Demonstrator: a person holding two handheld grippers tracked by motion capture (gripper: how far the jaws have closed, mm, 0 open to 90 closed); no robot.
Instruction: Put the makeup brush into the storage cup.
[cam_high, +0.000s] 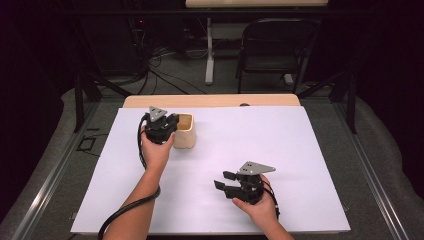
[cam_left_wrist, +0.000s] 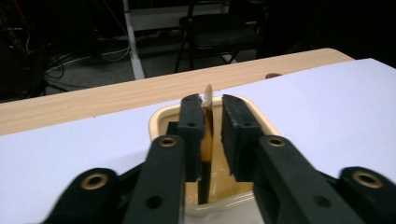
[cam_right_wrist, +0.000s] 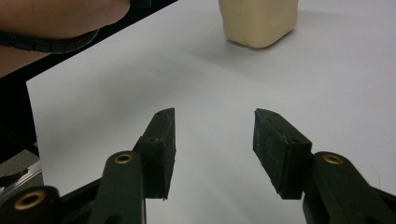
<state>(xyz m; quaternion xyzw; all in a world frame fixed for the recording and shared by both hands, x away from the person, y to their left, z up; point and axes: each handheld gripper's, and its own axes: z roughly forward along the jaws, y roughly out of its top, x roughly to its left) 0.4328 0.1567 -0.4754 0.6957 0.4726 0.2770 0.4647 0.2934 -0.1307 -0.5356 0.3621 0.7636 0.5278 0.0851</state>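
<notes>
Holding your left gripper (cam_left_wrist: 206, 140) right over the cream container (cam_high: 184, 131), you keep its jaws above the open mouth so that the thin utensil (cam_left_wrist: 206, 135) can go straight into it. The jaws are only a little apart. The utensil stands upright between them, close against one pad, with a small gap to the other pad, so I judge the grip is let go or nearly so; I cannot tell for sure if one pad presses it.

The utensil has a pale, flat, rounded top, an amber middle and a dark stem that goes down inside the container. The container is a small cream-coloured pot with rounded corners and a thick rim, and it stands near the far left part of the white sheet (cam_high: 280, 150).

Your right gripper (cam_right_wrist: 215, 144) rests low over the bare sheet, near your side, well apart from the container. Its jaws are about half open and nothing is between them. I think it waits there so as not to disturb the left hand (cam_high: 157, 150).
</notes>
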